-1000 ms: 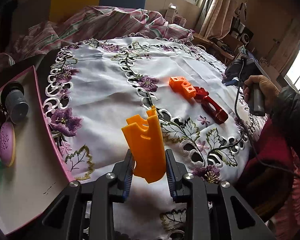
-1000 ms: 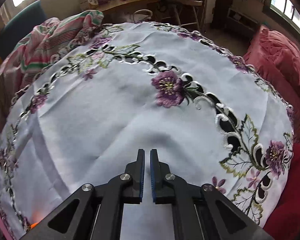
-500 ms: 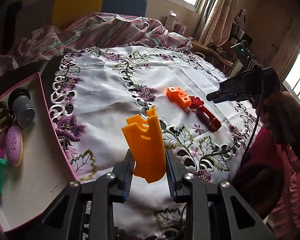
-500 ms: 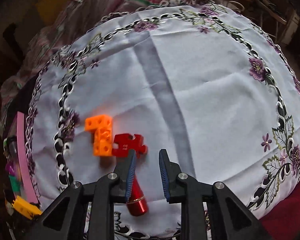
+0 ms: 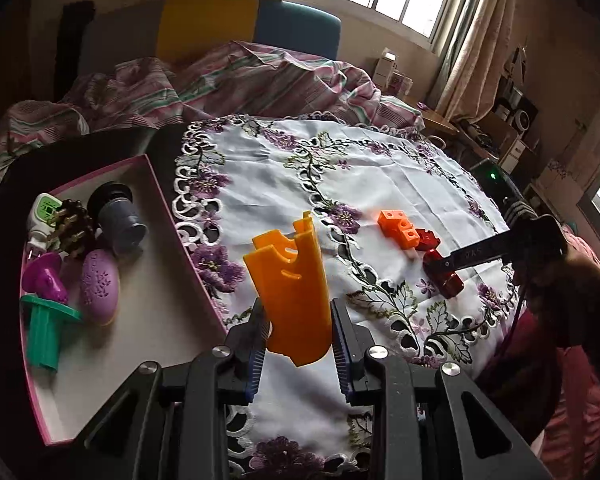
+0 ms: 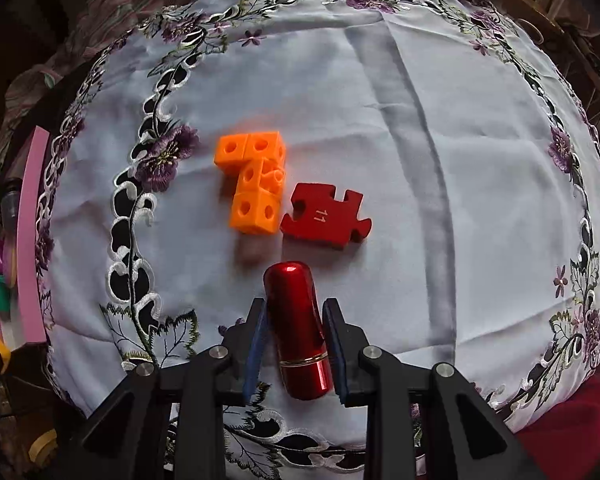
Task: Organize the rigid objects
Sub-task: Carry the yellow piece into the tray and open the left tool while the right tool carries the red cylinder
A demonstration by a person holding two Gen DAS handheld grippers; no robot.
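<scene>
On a table covered by a white embroidered cloth [image 6: 380, 128], the right gripper [image 6: 294, 340] points down over a glossy red lipstick tube [image 6: 298, 332] lying on its side near the cloth's near edge. Its jaws have just been opening and now straddle the tube; whether the pads touch it I cannot tell. The tube looks light, hard and slick, likely to roll or squirt out, so a squeeze across its middle, clear of the gold band, seems safest. Just beyond it lie a red puzzle piece [image 6: 326, 216] and a cluster of orange cubes [image 6: 254, 184], close enough to be nudged. The left gripper [image 5: 298, 340] pinches a stiff, light orange plastic part [image 5: 288, 292] by its lower end, held above the cloth. A pink-rimmed tray [image 5: 172, 240] sits at the cloth's left edge, with open floor in its near half; the far half is crowded.
</scene>
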